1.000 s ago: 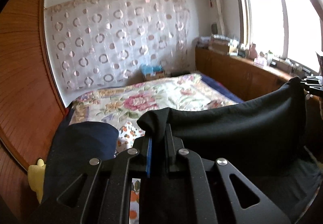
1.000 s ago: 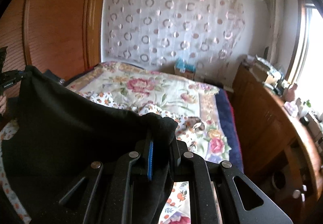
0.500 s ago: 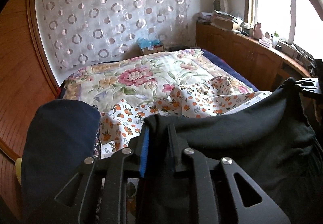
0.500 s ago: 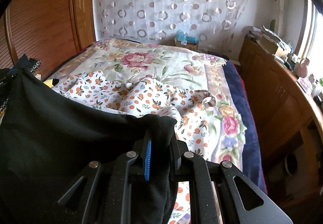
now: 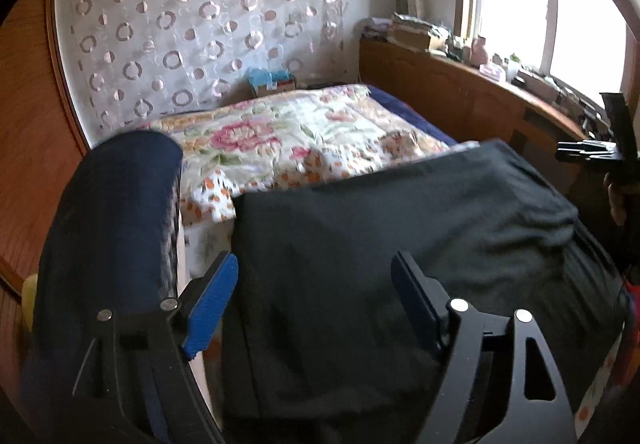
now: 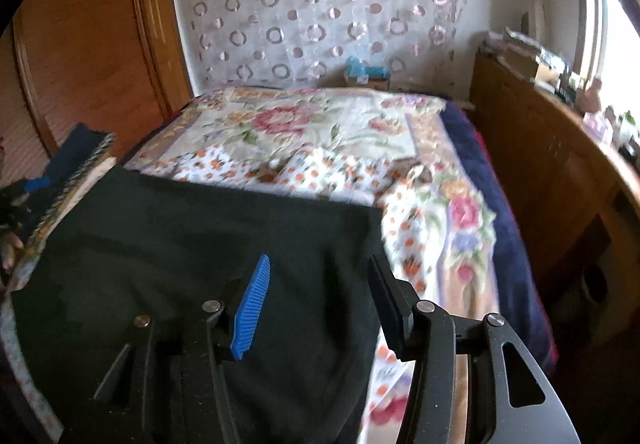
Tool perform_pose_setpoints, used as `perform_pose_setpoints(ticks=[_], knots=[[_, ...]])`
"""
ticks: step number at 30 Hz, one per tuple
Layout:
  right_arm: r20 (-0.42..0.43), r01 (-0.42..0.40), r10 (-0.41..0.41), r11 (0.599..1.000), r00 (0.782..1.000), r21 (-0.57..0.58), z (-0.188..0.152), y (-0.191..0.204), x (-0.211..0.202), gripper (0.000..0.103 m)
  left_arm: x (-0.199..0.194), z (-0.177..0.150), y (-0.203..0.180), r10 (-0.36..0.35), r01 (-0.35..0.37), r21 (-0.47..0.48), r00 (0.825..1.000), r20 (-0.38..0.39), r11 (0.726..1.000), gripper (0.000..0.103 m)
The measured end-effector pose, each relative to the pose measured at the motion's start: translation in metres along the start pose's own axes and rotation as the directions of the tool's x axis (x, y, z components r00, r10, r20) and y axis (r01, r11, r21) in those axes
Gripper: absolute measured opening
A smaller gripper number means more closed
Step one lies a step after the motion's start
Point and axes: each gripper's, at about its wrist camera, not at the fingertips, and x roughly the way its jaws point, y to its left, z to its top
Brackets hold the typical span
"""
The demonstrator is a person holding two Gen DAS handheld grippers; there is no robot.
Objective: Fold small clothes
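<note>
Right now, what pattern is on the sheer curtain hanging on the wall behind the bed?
Pinkish rings and dots on the white sheer curtain; clearest in the right wrist view.

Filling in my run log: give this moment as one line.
step: lay-down | left gripper: opening, off black garment | right gripper: opening, garment released | garment: flat on floral bedspread

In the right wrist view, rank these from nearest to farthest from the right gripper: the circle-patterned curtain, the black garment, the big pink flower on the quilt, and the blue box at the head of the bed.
1. black garment, lying under the right gripper, whose jaws are opening
2. big pink flower, mid-bed
3. blue box, at the bed's far end
4. circle-patterned curtain, on the wall behind it
</note>
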Motion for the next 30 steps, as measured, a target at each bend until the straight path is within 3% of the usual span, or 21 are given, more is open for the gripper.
perform_pose_setpoints(ticks=[5, 13, 22, 30], knots=[[-0.039, -0.013, 0.014, 1.0, 0.999, 0.014, -0.034, 0.002, -0.027, 0.059, -0.003, -0.032, -0.004, -0.015, 0.014, -0.013, 0.998, -0.053, 1.0, 0.079], [-0.122, -0.008, 0.017, 0.997, 0.992, 0.079, -0.067, -0.004, -0.048, 0.06, 0.004, -0.068, -0.01, -0.038, 0.033, -0.04, 0.988, -0.149, 0.999, 0.079], [-0.132, -0.019, 0.036, 0.991, 0.991, 0.134, -0.048, -0.01, -0.033, 0.06, 0.014, -0.083, -0.004, -0.033, 0.014, -0.096, 0.981, -0.193, 0.995, 0.079], [-0.087, 0.019, -0.01, 0.994, 0.996, 0.11, -0.057, -0.005, -0.028, 0.064, 0.014, -0.082, 0.0, -0.029, 0.004, -0.135, 0.982, -0.185, 0.991, 0.08]])
